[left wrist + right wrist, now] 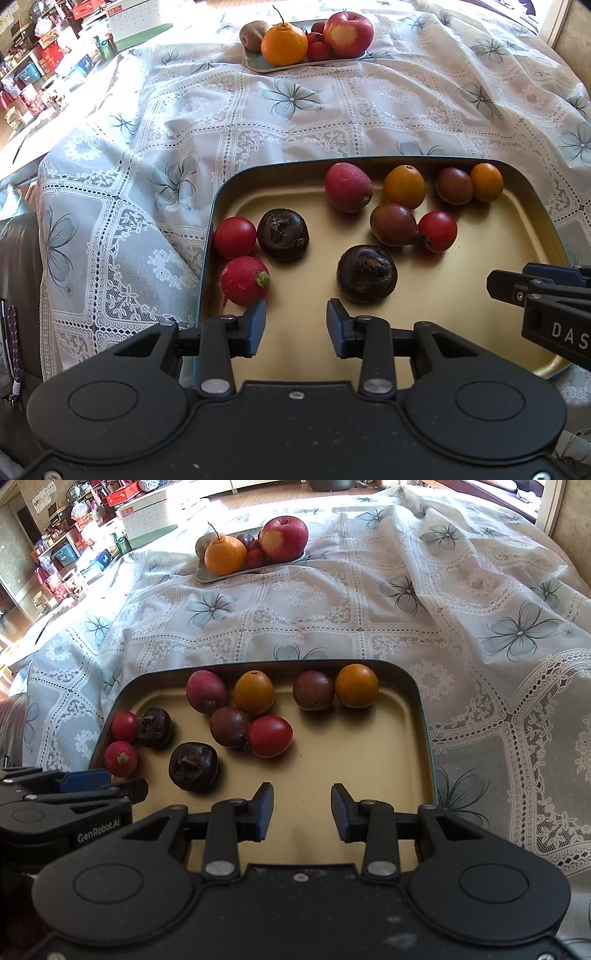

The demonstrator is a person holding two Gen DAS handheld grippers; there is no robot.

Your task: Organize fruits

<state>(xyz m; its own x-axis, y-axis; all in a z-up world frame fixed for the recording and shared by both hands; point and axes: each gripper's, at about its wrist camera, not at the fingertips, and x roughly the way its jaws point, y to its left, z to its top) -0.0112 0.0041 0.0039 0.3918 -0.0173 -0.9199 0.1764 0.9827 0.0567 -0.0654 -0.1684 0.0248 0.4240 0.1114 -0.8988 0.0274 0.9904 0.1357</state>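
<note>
A gold tray (pixel 461 325) (pixel 369 768) holds several small fruits: red tomatoes (pixel 235 237), a radish (pixel 245 280), two dark water chestnuts (pixel 366 274) (pixel 193 762), brownish and orange tomatoes (pixel 403 187) (pixel 357 685). My left gripper (pixel 296 326) is open and empty over the tray's near left, just short of a chestnut. My right gripper (pixel 302 810) is open and empty over the tray's near middle; it also shows in the left wrist view (pixel 495 284). A far plate (pixel 258 64) (pixel 207 576) holds an orange (pixel 284 43), a bitten apple (pixel 284 538), a kiwi and small red fruits.
A lace floral tablecloth (pixel 295 110) (pixel 480 627) covers the table, wrinkled at the right. Shelves with boxes (pixel 29 74) stand beyond the far left edge. A dark seat (pixel 18 295) lies at the near left.
</note>
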